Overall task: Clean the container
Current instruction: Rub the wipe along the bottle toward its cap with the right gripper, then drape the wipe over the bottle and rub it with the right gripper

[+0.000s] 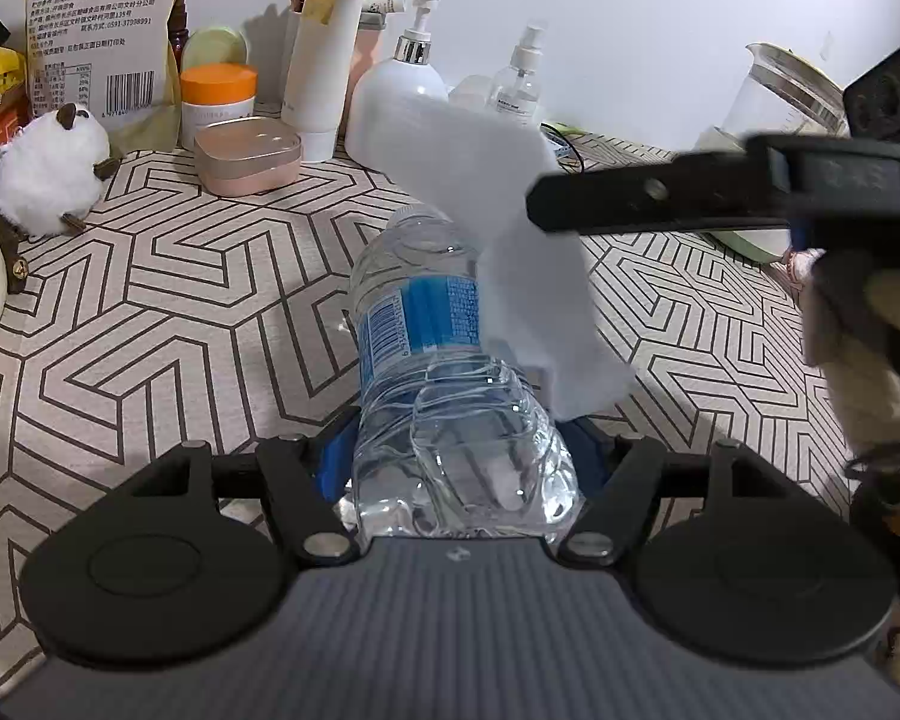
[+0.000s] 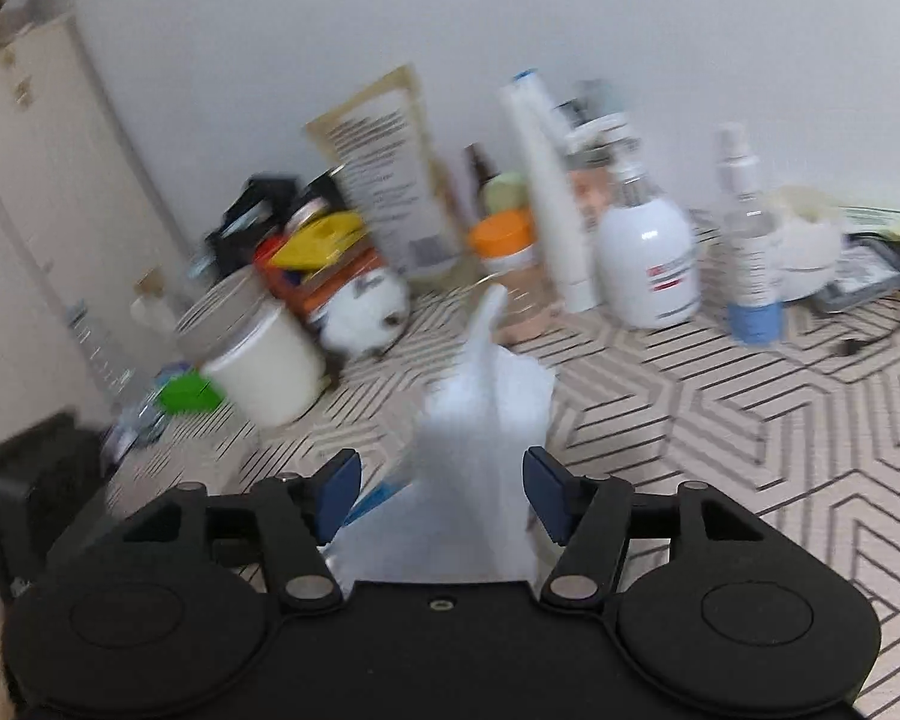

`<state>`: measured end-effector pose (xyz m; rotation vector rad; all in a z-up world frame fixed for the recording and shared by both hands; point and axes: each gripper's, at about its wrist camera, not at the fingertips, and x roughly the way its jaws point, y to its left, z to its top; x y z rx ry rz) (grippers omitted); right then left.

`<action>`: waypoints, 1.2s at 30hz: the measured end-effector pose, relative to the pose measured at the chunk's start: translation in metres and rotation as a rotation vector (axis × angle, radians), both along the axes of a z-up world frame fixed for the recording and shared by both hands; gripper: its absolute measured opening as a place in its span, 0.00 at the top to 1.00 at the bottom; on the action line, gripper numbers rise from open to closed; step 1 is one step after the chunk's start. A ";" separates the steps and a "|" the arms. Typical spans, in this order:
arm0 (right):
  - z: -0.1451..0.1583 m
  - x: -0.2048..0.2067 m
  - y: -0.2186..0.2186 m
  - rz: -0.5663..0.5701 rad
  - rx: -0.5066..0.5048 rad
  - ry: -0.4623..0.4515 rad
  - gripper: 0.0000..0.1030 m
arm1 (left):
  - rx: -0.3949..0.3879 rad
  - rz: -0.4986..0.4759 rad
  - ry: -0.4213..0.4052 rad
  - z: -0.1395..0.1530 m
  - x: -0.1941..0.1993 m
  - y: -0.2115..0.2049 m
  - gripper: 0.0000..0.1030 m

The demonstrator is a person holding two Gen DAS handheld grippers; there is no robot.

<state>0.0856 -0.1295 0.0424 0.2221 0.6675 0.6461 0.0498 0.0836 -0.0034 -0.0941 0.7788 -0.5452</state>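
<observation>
A clear plastic water bottle [image 1: 444, 372] with a blue label lies lengthwise between my left gripper's fingers, and my left gripper [image 1: 456, 462] is shut on it above the patterned tabletop. A white wipe [image 1: 510, 228] hangs over the bottle's far right side. My right gripper reaches in from the right in the left wrist view, its black finger [image 1: 660, 198] against the wipe. In the blurred right wrist view the white wipe [image 2: 480, 450] fills the gap between the blue pads of my right gripper [image 2: 441, 495]. The pads stand wide apart either side of it.
Along the back wall stand a white pump bottle [image 1: 399, 102], a spray bottle [image 1: 519, 84], a tall white tube [image 1: 330, 48], an orange-lidded jar [image 1: 217, 96], a pink case [image 1: 249, 153] and a snack bag [image 1: 102, 30]. A white plush toy [image 1: 48, 171] sits left, a glass jug [image 1: 780, 96] right.
</observation>
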 end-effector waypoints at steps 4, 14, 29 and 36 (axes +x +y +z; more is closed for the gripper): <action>-0.012 0.012 -0.003 0.010 0.062 0.033 0.81 | 0.000 0.000 0.002 0.000 0.000 0.000 0.32; -0.012 -0.001 0.026 0.197 0.062 0.028 0.87 | 0.021 0.008 0.007 -0.003 0.001 -0.002 0.33; 0.000 -0.007 0.011 0.195 0.118 0.135 0.48 | 0.014 0.022 0.011 -0.003 0.003 -0.001 0.33; -0.020 0.010 0.015 0.095 0.117 0.132 0.59 | 0.017 0.023 0.008 -0.003 0.004 -0.001 0.33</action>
